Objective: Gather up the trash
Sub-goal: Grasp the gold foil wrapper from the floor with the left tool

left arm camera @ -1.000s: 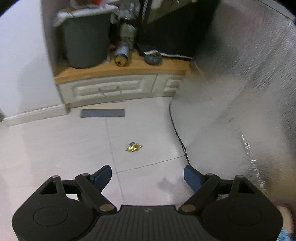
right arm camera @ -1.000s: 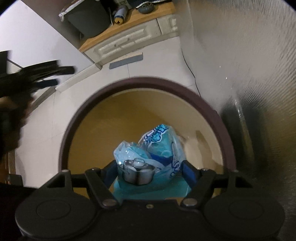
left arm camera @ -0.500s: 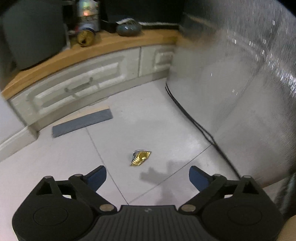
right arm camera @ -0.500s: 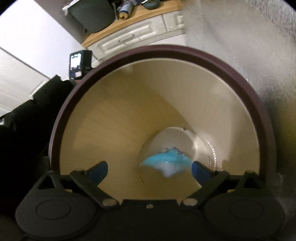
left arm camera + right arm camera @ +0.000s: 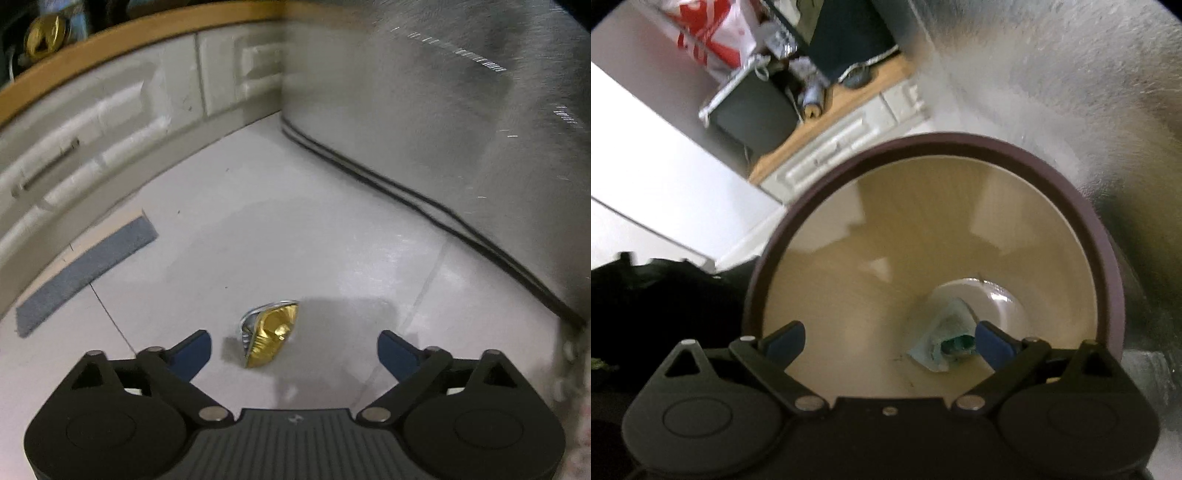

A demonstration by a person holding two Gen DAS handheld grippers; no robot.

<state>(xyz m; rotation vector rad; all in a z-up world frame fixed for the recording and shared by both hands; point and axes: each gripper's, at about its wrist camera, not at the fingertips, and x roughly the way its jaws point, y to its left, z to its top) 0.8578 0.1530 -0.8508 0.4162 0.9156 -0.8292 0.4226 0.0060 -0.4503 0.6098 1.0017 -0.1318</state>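
A crumpled gold foil wrapper (image 5: 269,338) lies on the pale floor tiles. My left gripper (image 5: 293,352) is open and empty, low over the floor, with the wrapper between its blue fingertips, nearer the left one. My right gripper (image 5: 890,343) is open and empty above the mouth of a round bin with a dark rim (image 5: 960,142) and tan inside. A blue plastic wrapper (image 5: 942,341) lies at the bottom of the bin.
A white drawer cabinet with a wooden top (image 5: 110,107) stands behind the wrapper. A grey strip (image 5: 85,273) lies on the floor at left. A black cable (image 5: 424,206) runs along a shiny metal wall (image 5: 461,110) at right. A dark bin (image 5: 753,110) sits on the cabinet.
My left gripper has moved forward and down to the gold wrapper, which now sits between its fingers. My right gripper opened and the blue wrapper dropped to the bin's bottom.
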